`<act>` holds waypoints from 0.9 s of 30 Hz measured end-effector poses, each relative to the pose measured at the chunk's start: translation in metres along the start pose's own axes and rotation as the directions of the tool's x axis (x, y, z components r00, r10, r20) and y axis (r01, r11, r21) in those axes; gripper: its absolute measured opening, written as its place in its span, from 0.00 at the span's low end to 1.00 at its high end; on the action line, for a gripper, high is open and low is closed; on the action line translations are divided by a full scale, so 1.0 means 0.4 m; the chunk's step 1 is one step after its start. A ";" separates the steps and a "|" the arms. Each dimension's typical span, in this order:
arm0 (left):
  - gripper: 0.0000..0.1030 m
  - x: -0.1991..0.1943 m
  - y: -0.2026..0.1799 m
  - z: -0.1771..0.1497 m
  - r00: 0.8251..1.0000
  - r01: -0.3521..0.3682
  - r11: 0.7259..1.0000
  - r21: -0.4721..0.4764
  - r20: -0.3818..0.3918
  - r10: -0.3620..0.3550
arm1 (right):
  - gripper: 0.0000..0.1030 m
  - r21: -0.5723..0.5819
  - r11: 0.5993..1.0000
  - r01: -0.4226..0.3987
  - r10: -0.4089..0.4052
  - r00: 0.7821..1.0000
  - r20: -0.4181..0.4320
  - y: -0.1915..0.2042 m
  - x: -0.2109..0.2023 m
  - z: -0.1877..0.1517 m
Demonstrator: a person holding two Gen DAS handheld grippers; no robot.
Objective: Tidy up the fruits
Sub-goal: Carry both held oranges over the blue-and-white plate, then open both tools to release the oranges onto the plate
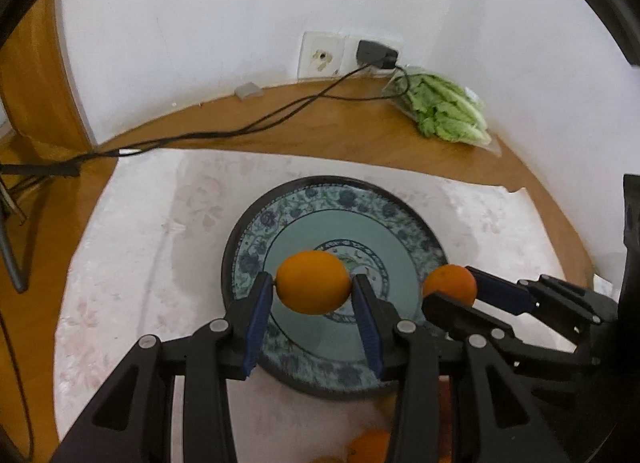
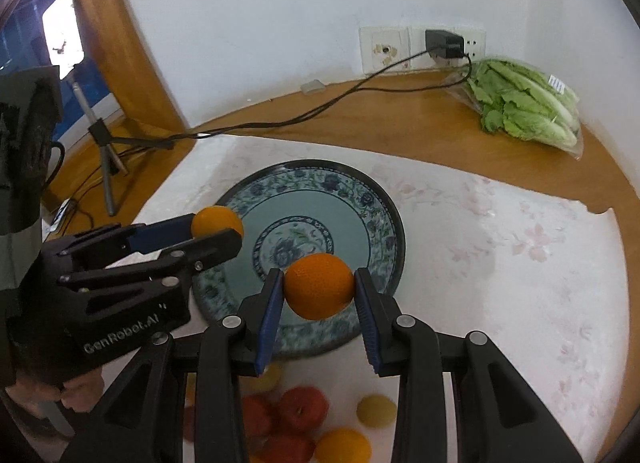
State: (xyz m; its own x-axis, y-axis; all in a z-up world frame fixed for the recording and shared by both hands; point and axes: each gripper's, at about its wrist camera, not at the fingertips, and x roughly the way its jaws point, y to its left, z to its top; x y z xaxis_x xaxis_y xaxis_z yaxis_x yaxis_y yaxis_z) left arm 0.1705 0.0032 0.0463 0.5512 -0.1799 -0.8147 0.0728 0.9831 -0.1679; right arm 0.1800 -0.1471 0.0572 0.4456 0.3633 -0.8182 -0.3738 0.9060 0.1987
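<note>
White wall and a wooden surface [image 1: 320,123] with a pale cloth are framing a blue floral plate [image 1: 280,199], which is sitting empty. Left gripper [image 1: 314,283] is clamping one orange [image 1: 314,281] and right gripper [image 2: 319,286] is squeezing another orange [image 2: 319,285], both hanging above the plate. Looks like the carry-over step; next up is probably lowering and letting go gently so they aren't rolling off. Both are looking smooth, round, bright. More fruit [image 2: 300,411] is waiting nearby.

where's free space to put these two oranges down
The plate is bare all over. The cloth right of it is free up to the lettuce. Crowded: the near edge, where fruits cluster below the grippers; the cable crosses the wood behind.
</note>
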 end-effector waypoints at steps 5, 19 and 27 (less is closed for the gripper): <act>0.41 0.049 0.014 0.007 1.000 -0.019 0.999 -0.029 -0.024 0.019 | 0.35 0.005 1.000 0.022 -0.022 1.000 -0.014 -0.016 0.054 0.015; 0.42 0.078 0.011 0.026 0.999 -0.040 0.999 -0.005 -0.004 0.040 | 0.35 -0.016 0.999 0.052 -0.052 0.999 -0.014 -0.041 0.101 0.036; 0.44 0.068 0.009 0.026 0.999 -0.035 0.999 0.003 -0.002 0.035 | 0.36 -0.010 0.999 0.046 -0.046 0.999 -0.015 -0.041 0.098 0.034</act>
State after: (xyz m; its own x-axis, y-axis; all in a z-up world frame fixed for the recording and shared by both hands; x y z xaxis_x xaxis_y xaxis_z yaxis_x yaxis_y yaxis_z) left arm 0.1944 0.0022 0.0290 0.5519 -0.1456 -0.8211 0.0563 0.9889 -0.1375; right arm 0.2144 -0.1448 0.0293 0.4501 0.3178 -0.8345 -0.3608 0.9196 0.1556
